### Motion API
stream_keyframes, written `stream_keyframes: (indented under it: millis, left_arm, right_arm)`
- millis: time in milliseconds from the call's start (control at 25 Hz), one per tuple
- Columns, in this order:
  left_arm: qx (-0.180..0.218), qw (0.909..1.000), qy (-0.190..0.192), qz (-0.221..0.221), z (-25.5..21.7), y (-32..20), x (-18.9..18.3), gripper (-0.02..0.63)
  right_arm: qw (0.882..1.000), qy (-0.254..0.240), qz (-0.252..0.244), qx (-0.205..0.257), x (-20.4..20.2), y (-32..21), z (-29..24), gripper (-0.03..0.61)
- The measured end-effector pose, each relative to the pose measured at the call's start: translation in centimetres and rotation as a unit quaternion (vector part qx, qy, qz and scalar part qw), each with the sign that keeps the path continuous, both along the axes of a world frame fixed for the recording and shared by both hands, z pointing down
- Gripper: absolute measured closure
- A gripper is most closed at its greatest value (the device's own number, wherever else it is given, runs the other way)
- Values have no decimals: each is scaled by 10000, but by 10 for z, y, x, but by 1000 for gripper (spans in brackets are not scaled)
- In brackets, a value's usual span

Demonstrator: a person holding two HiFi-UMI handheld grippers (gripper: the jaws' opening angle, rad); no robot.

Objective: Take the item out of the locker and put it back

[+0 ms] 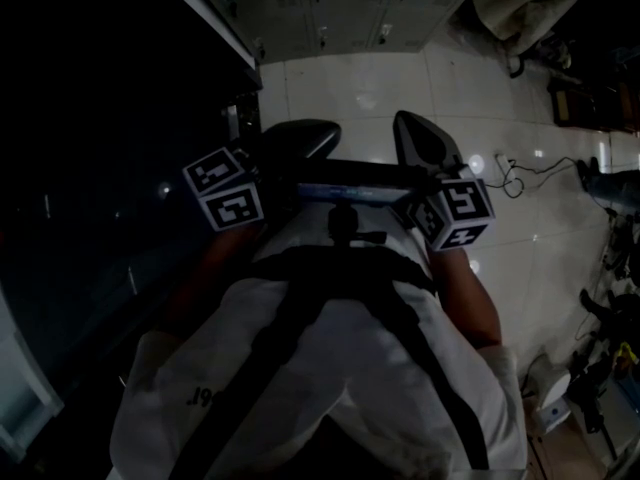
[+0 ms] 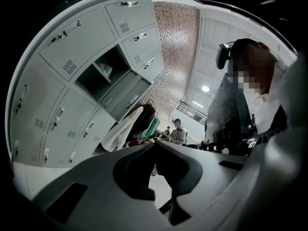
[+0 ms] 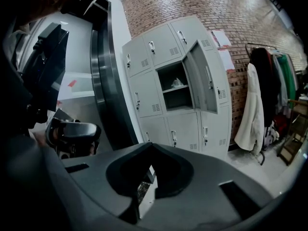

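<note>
The grey locker bank (image 3: 168, 85) stands against the brick wall. One middle compartment is open, its door (image 3: 204, 78) swung out to the right. A small pale item (image 3: 177, 82) lies on that compartment's shelf; the same item (image 2: 105, 70) shows in the open compartment in the left gripper view. Both grippers are held close to the person's chest, well away from the lockers (image 1: 330, 8). My left gripper (image 2: 155, 144) is shut with nothing in it, and so is my right gripper (image 3: 153, 146). The head view is dark; the left gripper (image 1: 300, 138) and right gripper (image 1: 425, 143) point toward the lockers.
A clothes rack with a white coat (image 3: 255, 114) stands to the right of the lockers. A dark curved pillar (image 3: 103, 81) rises to their left. A person (image 2: 178, 129) stands far off. Cables (image 1: 530, 173) and gear lie on the white tiled floor at right.
</note>
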State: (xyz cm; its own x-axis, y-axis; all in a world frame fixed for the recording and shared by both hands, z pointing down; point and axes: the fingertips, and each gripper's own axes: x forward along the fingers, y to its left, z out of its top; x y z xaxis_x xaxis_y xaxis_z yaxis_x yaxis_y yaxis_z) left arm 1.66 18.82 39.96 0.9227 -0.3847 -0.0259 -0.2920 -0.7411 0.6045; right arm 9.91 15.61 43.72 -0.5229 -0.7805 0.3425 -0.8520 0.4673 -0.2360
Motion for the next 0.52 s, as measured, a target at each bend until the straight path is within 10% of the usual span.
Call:
stream_keyframes:
  millis: [520]
  left_arm:
    - [-127, 9999, 33, -7, -1, -6, 2, 614]
  right_arm:
    - [9999, 75, -107, -73, -3, -6, -2, 578]
